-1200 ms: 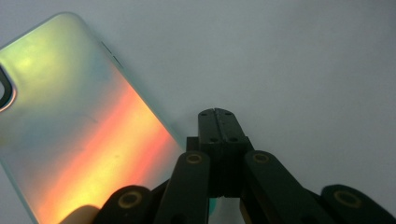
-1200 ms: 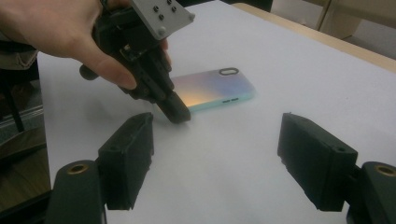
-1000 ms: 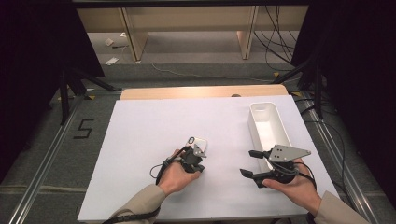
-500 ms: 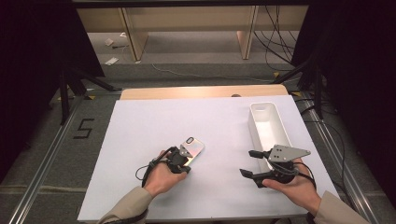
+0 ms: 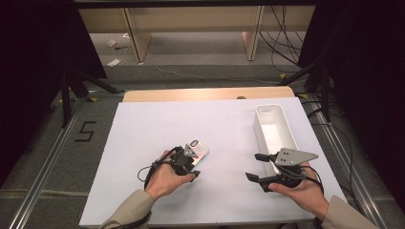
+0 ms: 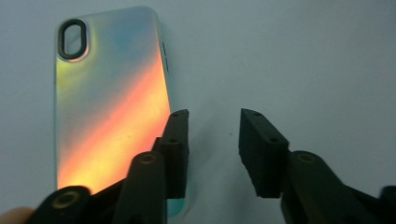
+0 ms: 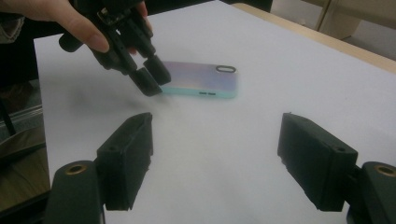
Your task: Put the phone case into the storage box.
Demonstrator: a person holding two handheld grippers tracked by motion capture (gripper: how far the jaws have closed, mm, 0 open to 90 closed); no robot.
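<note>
Phone case (image 6: 109, 100): lay flat on the white table sheet (image 5: 143, 138), its iridescent back facing up and the oval camera cut-out at the end farthest from the left gripper's fingers. In the left gripper view it sat just outside the left-hand finger, whose tip overlapped its long edge; no part of it was in the gap.
Left gripper (image 6: 214, 135): held in the person's left hand (image 5: 165, 179) at the near end of the case, angled down toward the sheet. Its jaws had just been opening and stood apart, with only bare sheet between the fingers (image 6: 177, 149). They pinched nothing.
Left gripper from the other side: in the right gripper view its two black fingertips (image 7: 149, 77) pointed down at the near corner of the case (image 7: 201, 79); whether they touched it could not be told.
Right gripper (image 7: 217, 161): held in the right hand (image 5: 298, 188), well apart from the case, which lay ahead of its fingertips and beyond them. Its fingers were spread wide, with bare sheet between them and nothing held.
White bin (image 5: 265, 112): stood just beyond the right gripper's (image 5: 255, 167) fingertips in the high view, on the far right part of the sheet, well apart from the case (image 5: 199, 151).
</note>
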